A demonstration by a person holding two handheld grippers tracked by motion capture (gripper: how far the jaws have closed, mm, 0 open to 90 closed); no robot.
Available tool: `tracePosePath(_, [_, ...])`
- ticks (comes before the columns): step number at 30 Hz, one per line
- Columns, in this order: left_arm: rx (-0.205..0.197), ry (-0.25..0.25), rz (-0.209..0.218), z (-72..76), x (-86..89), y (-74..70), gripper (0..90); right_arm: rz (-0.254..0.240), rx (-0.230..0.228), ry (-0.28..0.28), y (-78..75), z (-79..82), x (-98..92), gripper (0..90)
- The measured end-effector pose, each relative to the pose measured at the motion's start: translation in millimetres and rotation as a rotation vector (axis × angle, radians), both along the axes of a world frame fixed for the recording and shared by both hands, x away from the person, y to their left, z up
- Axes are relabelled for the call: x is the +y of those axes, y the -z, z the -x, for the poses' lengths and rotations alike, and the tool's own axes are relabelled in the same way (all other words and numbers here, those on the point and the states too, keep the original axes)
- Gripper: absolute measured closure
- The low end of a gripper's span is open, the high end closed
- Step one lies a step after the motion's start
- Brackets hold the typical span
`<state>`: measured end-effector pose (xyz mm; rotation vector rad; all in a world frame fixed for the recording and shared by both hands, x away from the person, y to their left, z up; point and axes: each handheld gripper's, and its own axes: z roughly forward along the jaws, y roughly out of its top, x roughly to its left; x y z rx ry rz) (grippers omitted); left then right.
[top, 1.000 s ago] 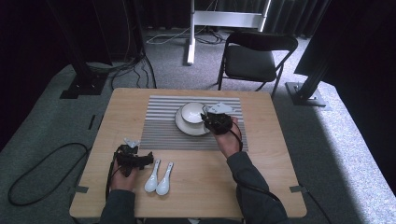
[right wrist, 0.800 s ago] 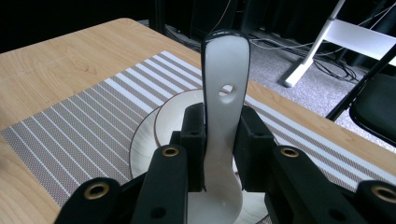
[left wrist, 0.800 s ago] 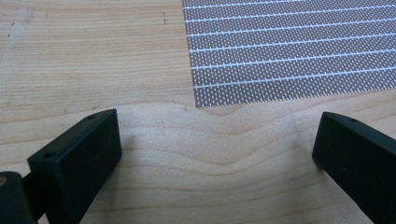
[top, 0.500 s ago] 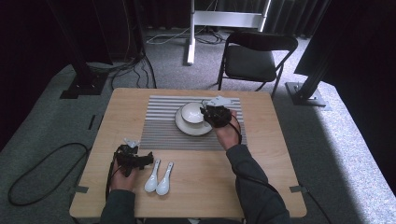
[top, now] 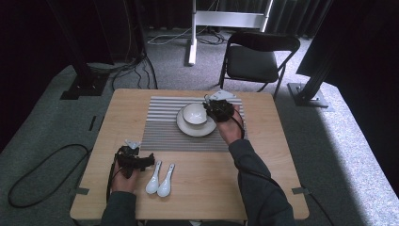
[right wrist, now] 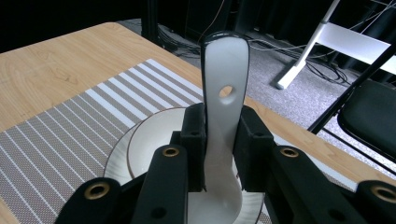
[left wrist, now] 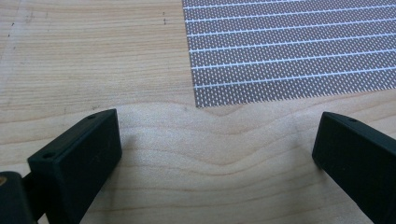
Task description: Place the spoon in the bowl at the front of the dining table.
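My right gripper (right wrist: 223, 135) is shut on a white ceramic spoon (right wrist: 224, 93), whose handle with a small hole stands up between the jaws. In the high view that gripper (top: 212, 107) hovers at the right side of a white bowl (top: 194, 114). The bowl sits on a plate (top: 184, 129) on a striped placemat (top: 160, 127). In the right gripper view the bowl (right wrist: 149, 140) lies just below the jaws. My left gripper (top: 141, 161) rests near the table's front left, open, with bare wood between its jaws (left wrist: 217, 149). Two more white spoons (top: 160, 180) lie just right of it.
The wooden table (top: 282, 155) has free room on its right and left sides. A corner of the placemat (left wrist: 289, 51) lies ahead of the left jaws. A black folding chair (top: 259, 56) stands behind the table's far edge.
The right hand has carried the spoon a little farther away and upward, beside the bowl. The left hand has kept still.
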<state>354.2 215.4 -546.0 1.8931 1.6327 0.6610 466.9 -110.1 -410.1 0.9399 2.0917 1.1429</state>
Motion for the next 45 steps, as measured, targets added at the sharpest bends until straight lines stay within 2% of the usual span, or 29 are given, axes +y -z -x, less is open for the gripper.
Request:
tracePosePath(15, [-0.001, -0.001, 0.001, -0.1, -0.1, 0.1, 1.7, 0.029, -0.006, -0.002, -3.5, -13.2, 8.7, 75.6])
tracePosePath(23, [0.000, 0.001, -0.001, 0.0, 0.1, 0.0, 1.7, 0.028, -0.003, -0.003, -4.1, -20.8, 13.5, 75.6])
tracePosePath(33, [0.000, 0.000, 0.000, 0.0, 0.0, 0.0, 1.7, 0.041, -0.005, -0.024, -0.3, -24.4, 24.2, 75.7])
tracePosePath(45, [0.002, 0.001, 0.000, 0.0, 0.1, -0.1, 1.7, 0.051, 0.014, -0.012, 12.1, -31.5, 29.0, 75.8])
